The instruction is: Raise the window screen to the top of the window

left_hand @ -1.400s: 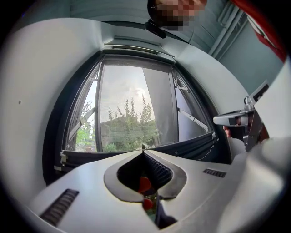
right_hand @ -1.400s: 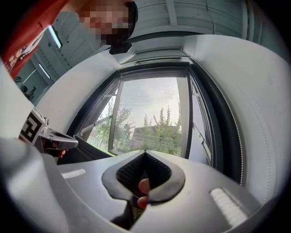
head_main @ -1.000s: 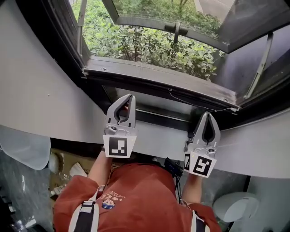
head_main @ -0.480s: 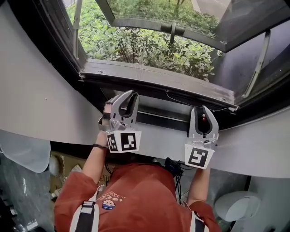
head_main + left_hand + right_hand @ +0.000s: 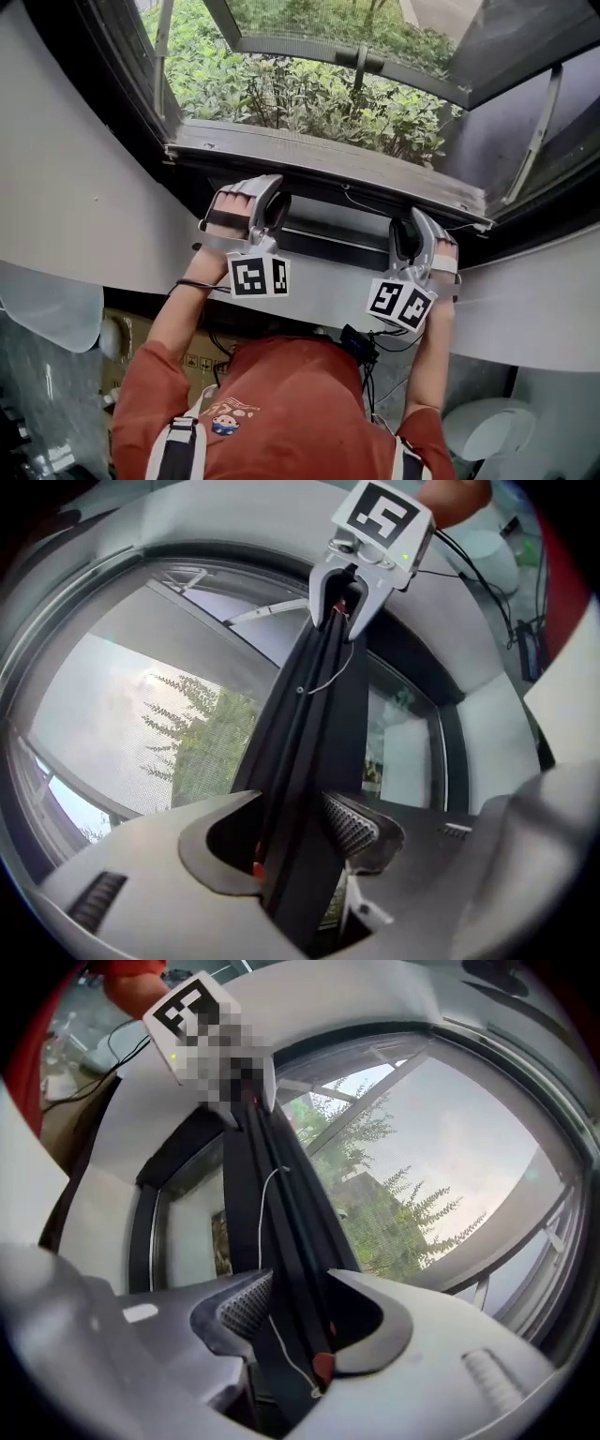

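Observation:
The window screen's black bottom bar [image 5: 333, 241] runs across the low part of the window opening. My left gripper [image 5: 255, 199] is turned on its side at the bar's left end, and its jaws are opening with the bar [image 5: 309, 724] between them. At the bar's right end my right gripper [image 5: 419, 234] is turned the same way. Its jaws are opening too, and the bar [image 5: 281, 1204] passes between them. In both gripper views one ribbed pad [image 5: 352, 827] [image 5: 246, 1307] lies close beside the bar and a gap shows on the other side. A thin white cord [image 5: 265, 1241] trails along the bar.
The dark window frame [image 5: 319, 159] has an outward-swung sash [image 5: 375, 61] over green shrubs [image 5: 309, 94]. White wall [image 5: 84, 197] flanks the opening. Below are the person's red shirt [image 5: 281, 403], black cables [image 5: 361, 342], a cardboard box [image 5: 192, 361] and a white rounded object [image 5: 487, 427].
Both grippers rolled from upright onto their sides and moved forward and down to the bar. Their jaws went from shut to wide apart around it.

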Demonstrator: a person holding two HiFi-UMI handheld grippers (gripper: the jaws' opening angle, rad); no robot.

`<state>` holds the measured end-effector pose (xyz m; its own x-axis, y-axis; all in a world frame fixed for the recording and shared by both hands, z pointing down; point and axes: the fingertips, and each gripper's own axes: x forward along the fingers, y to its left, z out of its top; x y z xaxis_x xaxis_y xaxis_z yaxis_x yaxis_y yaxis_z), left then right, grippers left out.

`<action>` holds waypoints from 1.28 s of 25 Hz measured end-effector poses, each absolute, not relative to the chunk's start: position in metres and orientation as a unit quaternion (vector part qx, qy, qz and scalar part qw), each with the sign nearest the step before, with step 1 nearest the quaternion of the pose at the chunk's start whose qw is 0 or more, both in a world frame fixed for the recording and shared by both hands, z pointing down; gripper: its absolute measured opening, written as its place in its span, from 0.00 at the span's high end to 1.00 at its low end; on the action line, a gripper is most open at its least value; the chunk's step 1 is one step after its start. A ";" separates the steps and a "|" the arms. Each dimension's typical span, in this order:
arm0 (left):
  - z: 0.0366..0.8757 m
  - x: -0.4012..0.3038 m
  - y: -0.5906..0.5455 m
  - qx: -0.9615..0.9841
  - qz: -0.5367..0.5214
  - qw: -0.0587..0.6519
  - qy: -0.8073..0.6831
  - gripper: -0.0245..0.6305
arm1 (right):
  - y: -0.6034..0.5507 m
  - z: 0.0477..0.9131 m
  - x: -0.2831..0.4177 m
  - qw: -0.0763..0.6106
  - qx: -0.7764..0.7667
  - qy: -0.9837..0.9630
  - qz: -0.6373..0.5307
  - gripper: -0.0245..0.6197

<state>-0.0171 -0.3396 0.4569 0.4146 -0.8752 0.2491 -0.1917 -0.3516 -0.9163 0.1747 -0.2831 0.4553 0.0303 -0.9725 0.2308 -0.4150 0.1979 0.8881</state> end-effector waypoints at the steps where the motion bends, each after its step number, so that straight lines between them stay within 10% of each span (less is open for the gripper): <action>1: 0.458 -0.017 -0.342 -0.714 -0.403 0.440 0.367 0.69 | -0.285 0.457 0.177 0.469 0.552 -0.615 -0.311 0.67; 11: 0.462 -0.019 -0.354 -0.660 -0.454 0.488 0.346 0.69 | -0.295 0.466 0.193 0.579 0.526 -0.524 -0.336 0.67; 32: 0.458 -0.014 -0.347 -0.717 -0.430 0.451 0.311 0.69 | -0.291 0.465 0.188 0.536 0.521 -0.601 -0.282 0.67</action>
<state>-0.0143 -0.3468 0.4581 0.4362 -0.8343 0.3370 -0.0573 -0.3995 -0.9149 0.1875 -0.2905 0.4655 0.1179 -0.9288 0.3513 -0.3234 0.2985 0.8979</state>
